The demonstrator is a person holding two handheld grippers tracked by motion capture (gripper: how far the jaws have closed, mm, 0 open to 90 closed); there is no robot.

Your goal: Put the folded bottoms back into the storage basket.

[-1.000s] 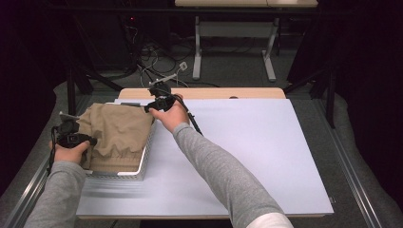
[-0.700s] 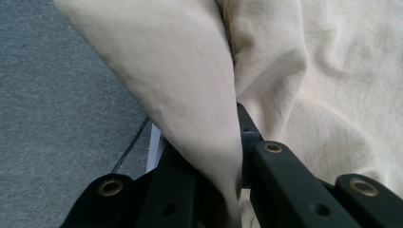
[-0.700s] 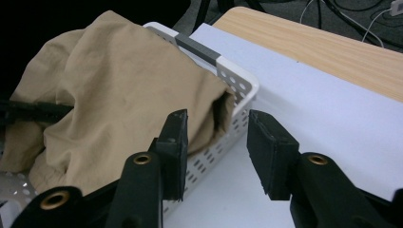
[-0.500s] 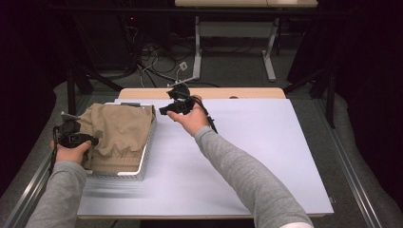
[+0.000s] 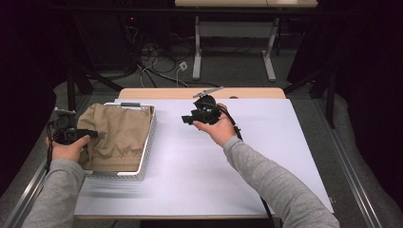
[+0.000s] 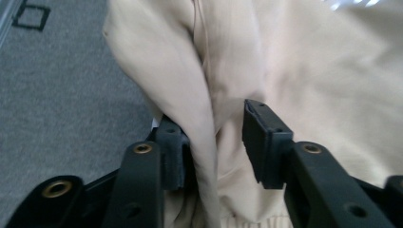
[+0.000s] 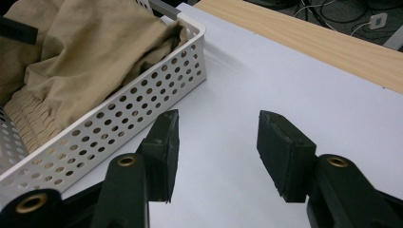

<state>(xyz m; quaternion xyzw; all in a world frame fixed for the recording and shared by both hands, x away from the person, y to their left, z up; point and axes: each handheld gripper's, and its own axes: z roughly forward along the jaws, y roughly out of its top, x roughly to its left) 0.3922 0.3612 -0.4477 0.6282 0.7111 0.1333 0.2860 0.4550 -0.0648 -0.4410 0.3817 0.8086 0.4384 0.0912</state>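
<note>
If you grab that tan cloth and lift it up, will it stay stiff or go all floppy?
Probably floppy: the cloth lies crumpled in soft folds in the basket, and a fold droops between the left tongs. It looks thin, so likely light. It may slip free, since the tongs have just been opening with the fold between them.

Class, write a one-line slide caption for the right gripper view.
Open right tool hovers over the white sheet beside a perforated basket of tan cloth.
</note>
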